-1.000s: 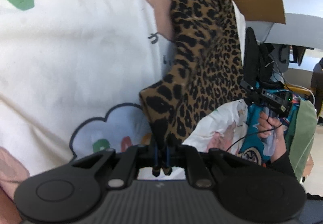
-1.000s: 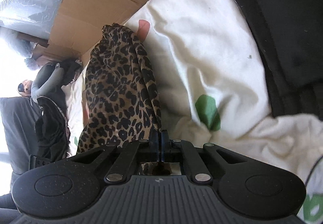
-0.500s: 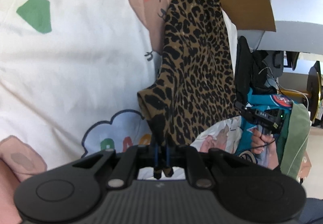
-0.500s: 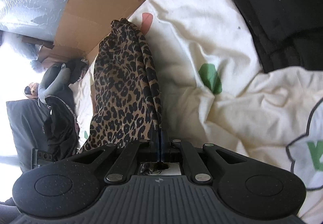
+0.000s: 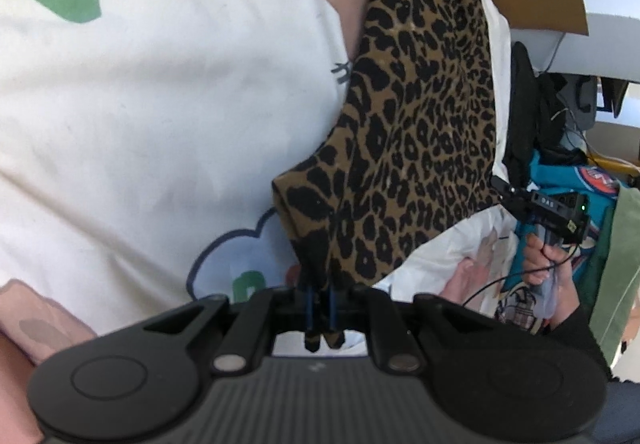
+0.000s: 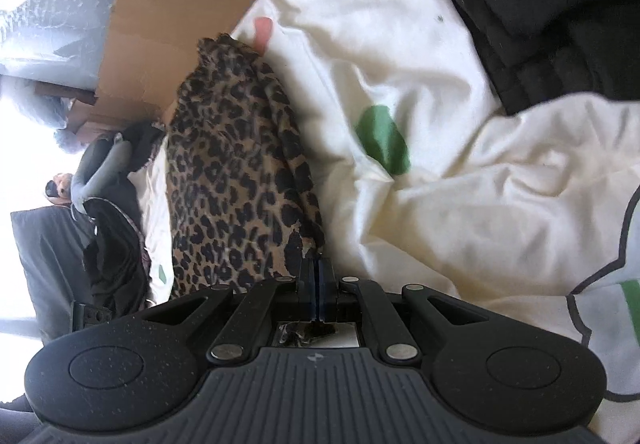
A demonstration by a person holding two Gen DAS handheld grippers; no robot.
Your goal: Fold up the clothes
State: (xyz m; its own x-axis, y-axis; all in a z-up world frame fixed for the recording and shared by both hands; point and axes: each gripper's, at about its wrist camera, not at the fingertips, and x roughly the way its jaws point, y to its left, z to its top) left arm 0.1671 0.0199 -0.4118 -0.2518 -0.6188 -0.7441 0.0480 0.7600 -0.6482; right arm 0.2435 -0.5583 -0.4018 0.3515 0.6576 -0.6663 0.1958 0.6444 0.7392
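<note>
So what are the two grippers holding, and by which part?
Both the left gripper and right gripper are shut on the leopard-print garment, each pinching an edge.

Two black grippers: left gripper, right gripper. Ribbed grey tops, round silver screws, thin blue finger pads.

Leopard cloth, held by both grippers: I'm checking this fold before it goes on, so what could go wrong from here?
1. The left gripper and right gripper each pinch only a small edge of the leopard cloth; it might slip out.
2. The white bedding beneath is rumpled, so the fold could land uneven.
</note>
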